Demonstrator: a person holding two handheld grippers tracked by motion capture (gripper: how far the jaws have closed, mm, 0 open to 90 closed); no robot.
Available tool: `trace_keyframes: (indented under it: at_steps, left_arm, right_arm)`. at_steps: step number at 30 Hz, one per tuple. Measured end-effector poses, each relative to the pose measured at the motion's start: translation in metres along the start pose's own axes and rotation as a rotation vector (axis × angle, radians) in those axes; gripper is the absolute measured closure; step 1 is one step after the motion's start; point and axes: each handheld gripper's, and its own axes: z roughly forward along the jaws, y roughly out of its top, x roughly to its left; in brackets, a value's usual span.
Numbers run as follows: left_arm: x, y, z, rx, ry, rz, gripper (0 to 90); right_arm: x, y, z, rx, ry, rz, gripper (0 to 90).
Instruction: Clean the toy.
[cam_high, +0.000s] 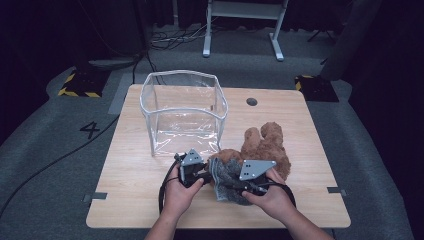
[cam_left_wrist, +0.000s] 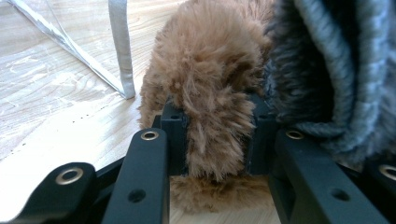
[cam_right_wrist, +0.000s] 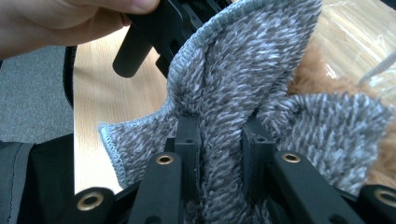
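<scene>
The teddy bear is soft, light and squishy. The left claw pinches its furry limb; the right claw pinches its floppy gray sweater. Grab thick bunches, not loose fluff.

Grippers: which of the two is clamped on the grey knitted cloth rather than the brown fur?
The right gripper: its pads pinch a fold of the grey knitted cloth. The left gripper is closed on the brown plush toy.

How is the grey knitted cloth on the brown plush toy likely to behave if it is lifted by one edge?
The grey knitted cloth is probably floppy: it folds and bunches where the right gripper pinches it. It looks light. Its fuzzy weave should resist slipping, though it may drag on the brown plush toy.
</scene>
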Motion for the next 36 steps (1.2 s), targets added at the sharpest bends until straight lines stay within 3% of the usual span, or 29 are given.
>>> trace_keyframes:
  at_steps: [10, 24, 36]
  left_arm:
    - [0.004, 0.000, -0.002, 0.002, -0.006, -0.006, 67.7]
    - [0.011, 0.000, -0.002, -0.012, 0.012, -0.044, 67.8]
    - [0.017, -0.001, -0.004, -0.018, 0.031, -0.056, 67.7]
  right_arm:
    - [-0.004, -0.020, -0.016, 0.020, -0.005, 0.028, 73.8]
    - [-0.023, -0.070, -0.044, 0.090, -0.091, 0.122, 73.8]
    - [-0.039, -0.099, -0.069, 0.120, -0.178, 0.195, 73.7]
